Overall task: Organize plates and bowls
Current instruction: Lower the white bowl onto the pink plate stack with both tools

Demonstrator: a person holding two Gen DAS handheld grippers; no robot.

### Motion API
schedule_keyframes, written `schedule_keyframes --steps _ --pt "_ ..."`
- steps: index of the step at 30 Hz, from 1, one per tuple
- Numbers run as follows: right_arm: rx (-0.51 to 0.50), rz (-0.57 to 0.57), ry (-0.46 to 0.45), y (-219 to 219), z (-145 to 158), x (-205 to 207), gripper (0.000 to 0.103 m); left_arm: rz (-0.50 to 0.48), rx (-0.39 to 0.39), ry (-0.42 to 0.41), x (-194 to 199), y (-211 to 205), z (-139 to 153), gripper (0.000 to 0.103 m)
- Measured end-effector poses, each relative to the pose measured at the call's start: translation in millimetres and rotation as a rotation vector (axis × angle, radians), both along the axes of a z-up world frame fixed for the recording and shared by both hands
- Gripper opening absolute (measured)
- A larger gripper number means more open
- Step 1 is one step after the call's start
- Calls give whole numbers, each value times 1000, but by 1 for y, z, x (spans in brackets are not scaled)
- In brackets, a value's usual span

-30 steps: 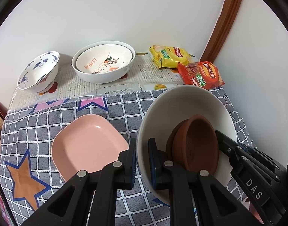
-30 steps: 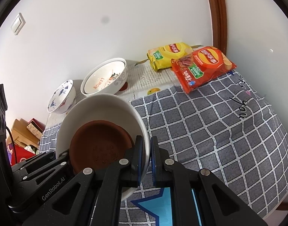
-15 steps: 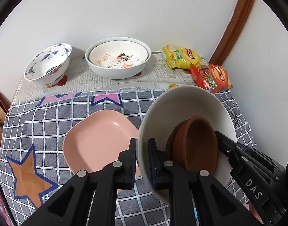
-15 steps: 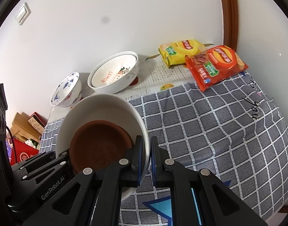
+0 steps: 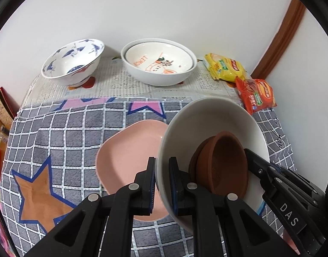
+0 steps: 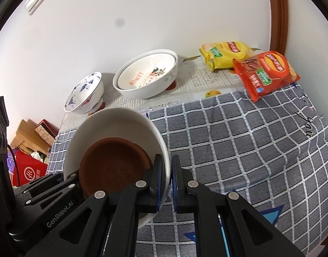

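Both grippers hold one large white bowl [image 5: 209, 126] above the table, with a brown dish [image 5: 224, 165] lying inside it. My left gripper [image 5: 163, 182] is shut on the bowl's left rim; my right gripper [image 6: 166, 177] is shut on its right rim. The white bowl [image 6: 114, 128] and brown dish [image 6: 114, 167] fill the lower left of the right wrist view. A pink square plate [image 5: 125, 156] lies on the checked cloth, partly under the held bowl. At the back stand a blue-patterned bowl [image 5: 71, 62] and a stack of white bowls with a LEMON print [image 5: 158, 62].
A yellow snack bag [image 5: 225, 68] and a red snack bag [image 5: 257, 95] lie at the back right by the wall corner. Newspaper [image 5: 121, 85] covers the table's back strip. Boxes [image 6: 29, 150] sit on the floor beyond the left table edge.
Both grippers have carried the white bowl leftward across the table; it now overlaps the pink plate's right side. The grips have not changed.
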State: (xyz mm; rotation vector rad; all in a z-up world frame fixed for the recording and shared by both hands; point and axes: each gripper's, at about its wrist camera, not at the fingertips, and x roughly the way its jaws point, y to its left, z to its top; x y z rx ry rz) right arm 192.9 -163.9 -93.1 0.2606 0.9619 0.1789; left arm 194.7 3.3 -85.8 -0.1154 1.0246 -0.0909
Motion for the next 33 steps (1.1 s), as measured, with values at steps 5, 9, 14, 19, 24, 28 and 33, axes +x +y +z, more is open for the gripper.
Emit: schedule_keyframes --steps 5,9,14,19,24,28,33 --pt "-5 20 5 16 -2 3 8 19 -4 6 1 14 -3 12" --pt "-5 33 10 26 -5 6 8 27 3 6 2 23 -4 12" --pt "-3 51 18 39 -9 9 8 45 4 13 3 36 -9 12" --pt "-3 68 32 50 -17 15 8 59 3 28 5 48 -18 12" --pt "-3 74 62 56 -31 21 8 67 -1 57 10 53 -34 12" --pt "-6 80 91 59 -45 27 8 69 -2 79 14 54 -46 12" --pt "-5 77 125 60 -62 34 8 65 6 106 21 52 -63 12"
